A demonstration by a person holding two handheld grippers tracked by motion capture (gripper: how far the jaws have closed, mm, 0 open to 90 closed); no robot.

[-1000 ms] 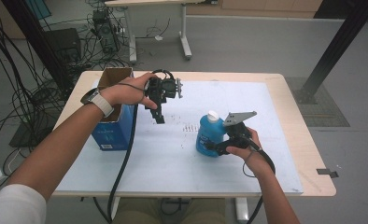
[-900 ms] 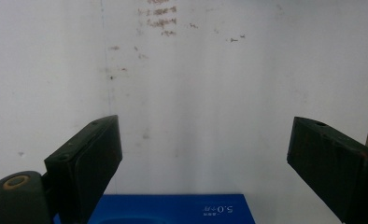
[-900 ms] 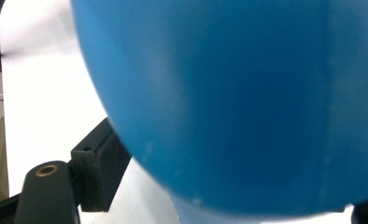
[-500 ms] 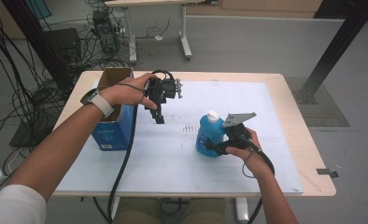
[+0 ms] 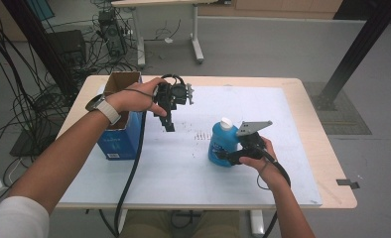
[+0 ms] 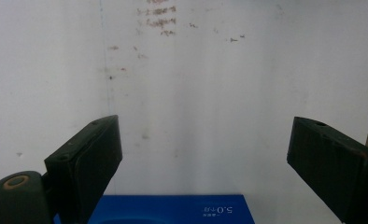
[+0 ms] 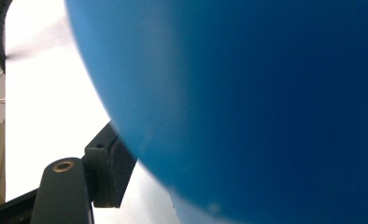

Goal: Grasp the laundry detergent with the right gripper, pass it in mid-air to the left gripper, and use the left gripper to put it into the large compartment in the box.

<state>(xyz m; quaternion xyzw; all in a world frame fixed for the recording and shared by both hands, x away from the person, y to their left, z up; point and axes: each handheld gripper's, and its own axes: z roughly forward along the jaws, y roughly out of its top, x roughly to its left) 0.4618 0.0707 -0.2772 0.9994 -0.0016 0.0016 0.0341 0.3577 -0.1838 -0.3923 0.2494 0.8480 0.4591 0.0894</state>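
Right gripper view: right gripper (image 5: 227,157) jaws just closing around blue bottle (image 5: 222,144) at centre-right, pads touching; low grip, bottle may tip. Left gripper (image 5: 167,119) released, upper centre.

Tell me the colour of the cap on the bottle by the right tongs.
White cap on the blue bottle; it shows best in the high view.

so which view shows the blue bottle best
The high view: the blue bottle stands whole on the table with its white cap, the right gripper at its lower half. The right gripper view shows just a close blue curved wall. The left gripper view looks down at the blue box instead.
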